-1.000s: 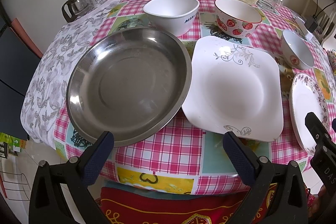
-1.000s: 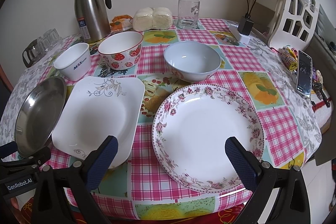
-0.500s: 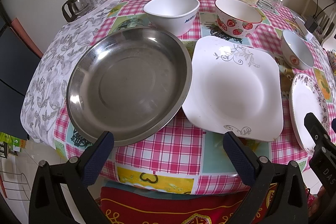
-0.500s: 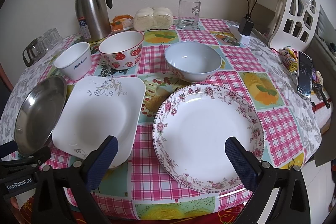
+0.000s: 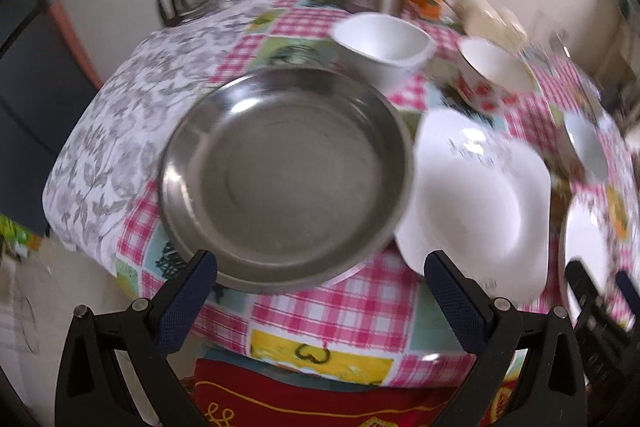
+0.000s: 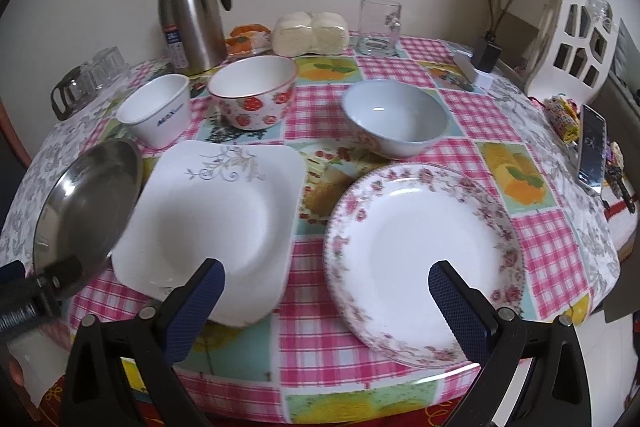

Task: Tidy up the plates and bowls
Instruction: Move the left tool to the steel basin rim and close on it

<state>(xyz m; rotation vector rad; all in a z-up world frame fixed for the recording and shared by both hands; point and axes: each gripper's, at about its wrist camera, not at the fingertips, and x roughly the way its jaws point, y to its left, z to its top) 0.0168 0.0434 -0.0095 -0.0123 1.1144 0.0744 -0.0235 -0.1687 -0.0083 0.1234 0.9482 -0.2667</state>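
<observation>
A steel plate (image 5: 286,179) lies at the table's front left, its right rim over a square white plate (image 5: 480,203). A round floral-rimmed plate (image 6: 424,255) lies to the right. Behind stand a white bowl (image 6: 158,109), a strawberry bowl (image 6: 254,97) and a pale blue bowl (image 6: 396,117). My left gripper (image 5: 320,281) is open at the steel plate's near rim. My right gripper (image 6: 326,285) is open, between the square plate (image 6: 212,223) and the floral plate.
A steel thermos jug (image 6: 192,19), a glass mug (image 6: 378,27), wrapped buns (image 6: 310,33) and upturned glasses (image 6: 90,81) stand along the back. A phone (image 6: 592,149), sweets and a white rack (image 6: 576,35) sit at the right. The table edge is just below both grippers.
The left gripper has swung and tilted, so its view is blurred and the steel plate sits more central. The right gripper has edged slightly closer to the plates. Both stay open.
</observation>
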